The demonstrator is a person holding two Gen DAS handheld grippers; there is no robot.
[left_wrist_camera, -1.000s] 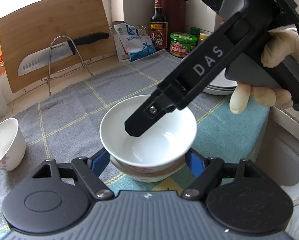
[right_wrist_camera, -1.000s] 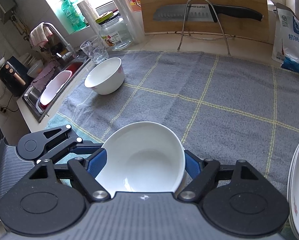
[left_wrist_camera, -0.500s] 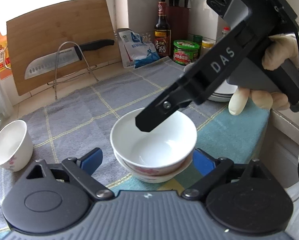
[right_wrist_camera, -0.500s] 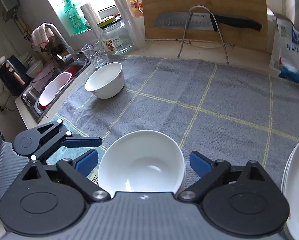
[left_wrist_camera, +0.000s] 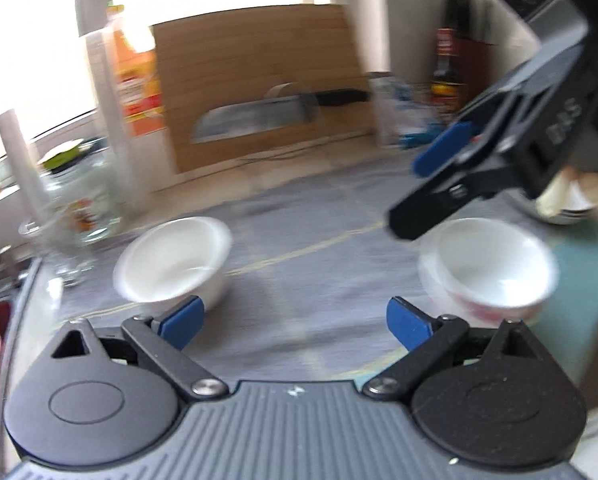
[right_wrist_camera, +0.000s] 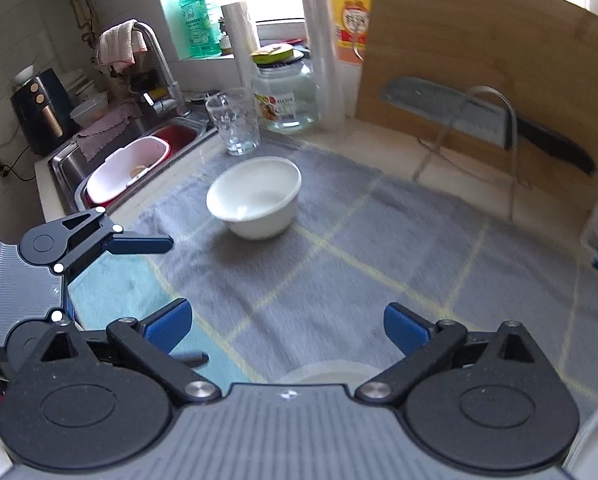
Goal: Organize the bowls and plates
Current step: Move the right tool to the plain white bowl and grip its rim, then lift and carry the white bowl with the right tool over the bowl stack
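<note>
Two nested white bowls (left_wrist_camera: 495, 270) stand on the towel at the right of the left wrist view; only their rim (right_wrist_camera: 327, 374) shows under my right gripper (right_wrist_camera: 287, 328). A single white bowl (left_wrist_camera: 175, 256) (right_wrist_camera: 255, 198) stands apart to the left, by the glass. My left gripper (left_wrist_camera: 295, 324) has its jaws opening, with only towel between them. The right gripper (left_wrist_camera: 427, 184) hangs above and behind the nested bowls, its jaws also opening and empty. One of the left gripper's fingers (right_wrist_camera: 139, 245) shows at the left of the right wrist view.
Grey checked towel (right_wrist_camera: 339, 280) covers the counter. A drinking glass (right_wrist_camera: 235, 124) and jar (right_wrist_camera: 287, 96) stand behind the single bowl. A sink with a pink basin (right_wrist_camera: 127, 168) lies left. A cutting board (right_wrist_camera: 479, 80) and racked knife (right_wrist_camera: 451, 110) line the back. Stacked plates (right_wrist_camera: 595, 440) are at the right.
Both grippers opened and let go of the nested bowls, then drew back, rose and swung left; the single bowl now sits nearer the middle of both views.
</note>
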